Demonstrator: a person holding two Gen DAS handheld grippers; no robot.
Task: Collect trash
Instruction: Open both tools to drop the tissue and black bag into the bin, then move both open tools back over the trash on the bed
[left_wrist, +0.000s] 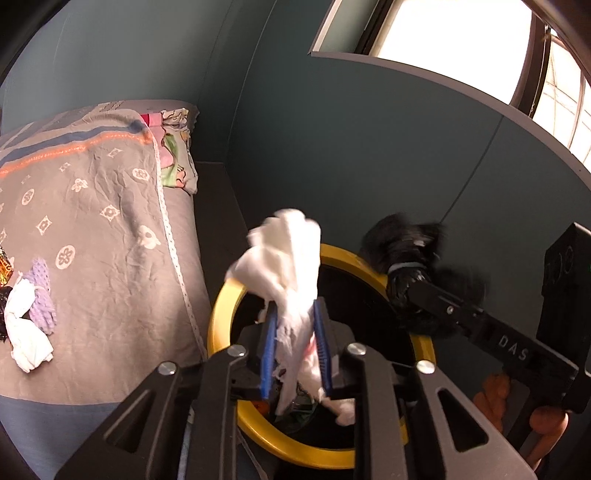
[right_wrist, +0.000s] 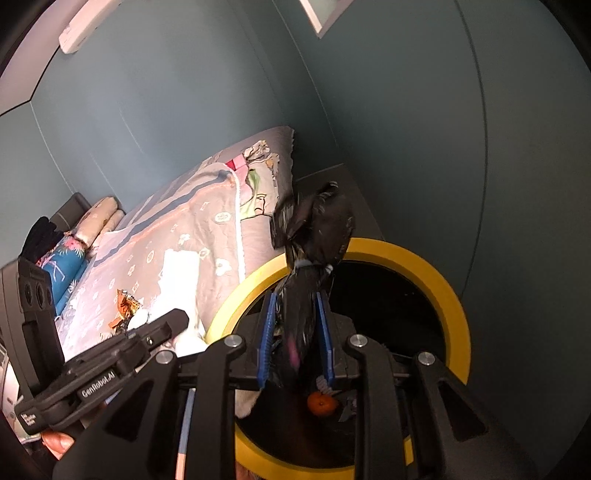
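My left gripper (left_wrist: 295, 314) is shut on a crumpled white tissue (left_wrist: 284, 266) and holds it above a yellow-rimmed trash bin (left_wrist: 218, 317). My right gripper (right_wrist: 295, 306) is shut on a knotted black plastic bag (right_wrist: 314, 229) over the same bin (right_wrist: 450, 295). The right gripper and its bag also show in the left wrist view (left_wrist: 406, 254). The bin holds an orange (right_wrist: 322, 403) and scraps. More trash lies on the bed: white tissues (left_wrist: 26, 332), a purple knitted piece (left_wrist: 42, 295) and a shiny wrapper (right_wrist: 125, 306).
The bed (left_wrist: 103, 229) with a grey patterned blanket stands left of the bin, pillows (right_wrist: 99, 218) at its far end. Teal walls close in behind and to the right. A dark ledge (left_wrist: 214, 192) runs between bed and wall. A window (left_wrist: 461, 33) is above.
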